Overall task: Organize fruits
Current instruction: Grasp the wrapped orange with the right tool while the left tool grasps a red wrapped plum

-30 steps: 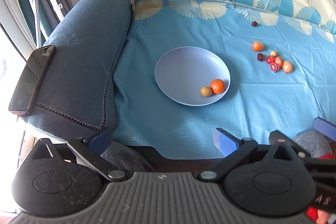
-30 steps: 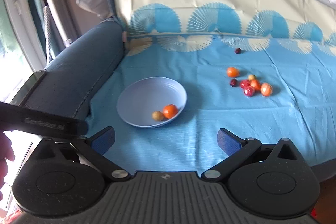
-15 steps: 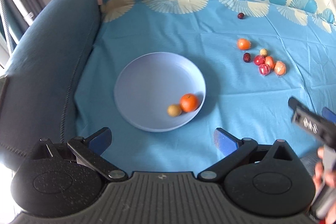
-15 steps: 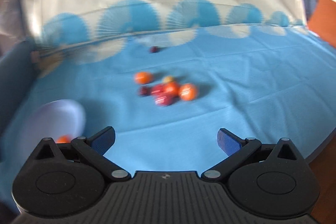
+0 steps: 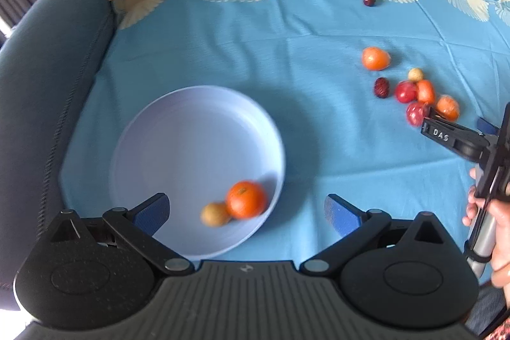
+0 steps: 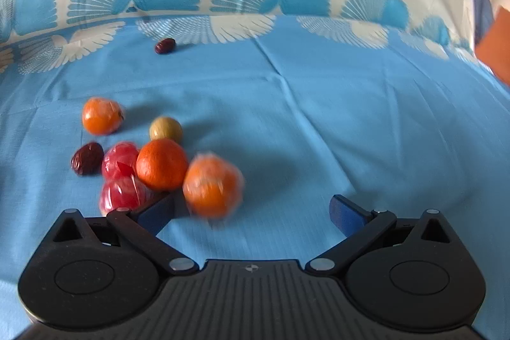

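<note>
A pale blue plate [image 5: 178,133] lies on the blue cloth and holds an orange [image 5: 246,199] and a small tan fruit [image 5: 215,214]. My left gripper [image 5: 247,212] hovers open over the plate's near rim, with nothing between its fingers. To the right lies a cluster of fruits [image 5: 414,91]. My right gripper [image 6: 251,209] is low at that cluster, its jaws wide and closing. A wrapped orange [image 6: 212,187] sits between its fingers, close to the left finger [image 6: 159,209], and the pads are not pressing on it. A bare orange [image 6: 162,164] and a red wrapped fruit [image 6: 121,193] lie just beyond that finger.
The cluster also has a yellowish fruit [image 6: 165,129], a second red wrapped fruit [image 6: 119,160], a dark date [image 6: 86,158] and another wrapped orange [image 6: 101,115]. A lone date [image 6: 165,46] lies farther back. A dark blue sofa arm [image 5: 47,69] borders the left. A person's hand [image 5: 491,228] holds the right gripper.
Both grippers came down and closer to the cloth. The right one swung from the plate toward the fruit cluster, reaching the wrapped orange. The left one now hangs nearer the plate.
</note>
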Demonstrator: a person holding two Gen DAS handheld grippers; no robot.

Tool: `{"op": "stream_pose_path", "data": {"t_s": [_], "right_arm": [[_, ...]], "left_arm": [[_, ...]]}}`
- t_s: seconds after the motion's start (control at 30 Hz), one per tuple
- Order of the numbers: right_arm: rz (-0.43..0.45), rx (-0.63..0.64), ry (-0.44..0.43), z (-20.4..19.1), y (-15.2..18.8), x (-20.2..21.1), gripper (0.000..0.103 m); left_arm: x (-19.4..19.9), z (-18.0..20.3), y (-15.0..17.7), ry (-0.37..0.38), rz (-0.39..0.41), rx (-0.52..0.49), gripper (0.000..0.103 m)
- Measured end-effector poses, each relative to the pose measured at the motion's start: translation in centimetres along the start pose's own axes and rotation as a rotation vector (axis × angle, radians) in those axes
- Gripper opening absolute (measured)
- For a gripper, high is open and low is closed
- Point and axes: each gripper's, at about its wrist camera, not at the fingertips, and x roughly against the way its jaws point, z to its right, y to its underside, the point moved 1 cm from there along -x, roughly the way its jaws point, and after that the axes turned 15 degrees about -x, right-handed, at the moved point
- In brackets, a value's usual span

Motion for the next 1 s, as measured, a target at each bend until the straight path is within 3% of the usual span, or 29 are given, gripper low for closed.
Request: {"op": "stream_pose_path", "data": {"t_s": [0.03,0.07,0.1,0.2,0.37,0.47,0.57,0.6,0.67,0.7,0.87,1.0], "right_arm": [[0.015,0.015,-0.032,0.0,-0.2,0.0,0.074],[0.014,0.022,-0.072,0.1,-0.5,0.2,0.045],[0.006,0.014,-0.098,0.3,-0.7,0.3,0.038],[0.017,-0.01,-0.004,2.0,-1.5,0.4,0.039],[0.026,-0.183,0.133,7.7,-2.8,0.3,0.039],[0.025,-0.211,0.13,8.8,-2.7,0.3,0.039],[0.022,-0.2,0.137,8.7,-2.6,0.2,0.04],[0.022,-0.205,0.14,8.7,-2.6,0.1,0.04],[0.022,-0.207,0.146,8.5,-2.5,0.1,0.04],[0.023,-0.203,0.149,8.4,-2.5,0.1,0.04],[0.023,-0.206,0.151,8.3,-2.6,0.3,0.039],[0.043,-0.218,0.09,7.8,-3.1,1.1,0.039]], "left_arm": [[-0.5,0.6,-0.6,0.01,0.006,-0.001,0.103],[-1.0,1.2,-1.2,0.023,0.012,0.0,0.103],[-1.5,1.9,-1.9,0.047,0.023,0.004,0.103],[-3.0,4.6,-4.0,0.129,0.057,0.007,0.103],[-5.7,9.5,-7.2,0.22,0.083,-0.038,0.103],[-7.0,12.1,-9.0,0.259,0.09,-0.06,0.103],[-8.2,14.1,-10.5,0.253,0.087,-0.093,0.103],[-8.6,14.5,-10.8,0.242,0.08,-0.094,0.098],[-8.9,14.9,-11.0,0.251,0.09,-0.085,0.062],[-9.0,15.0,-10.9,0.278,0.084,-0.096,0.032],[-7.5,14.0,-9.8,0.271,0.119,-0.089,0.032],[-4.0,12.1,-8.1,0.227,0.177,-0.121,0.032]]}}
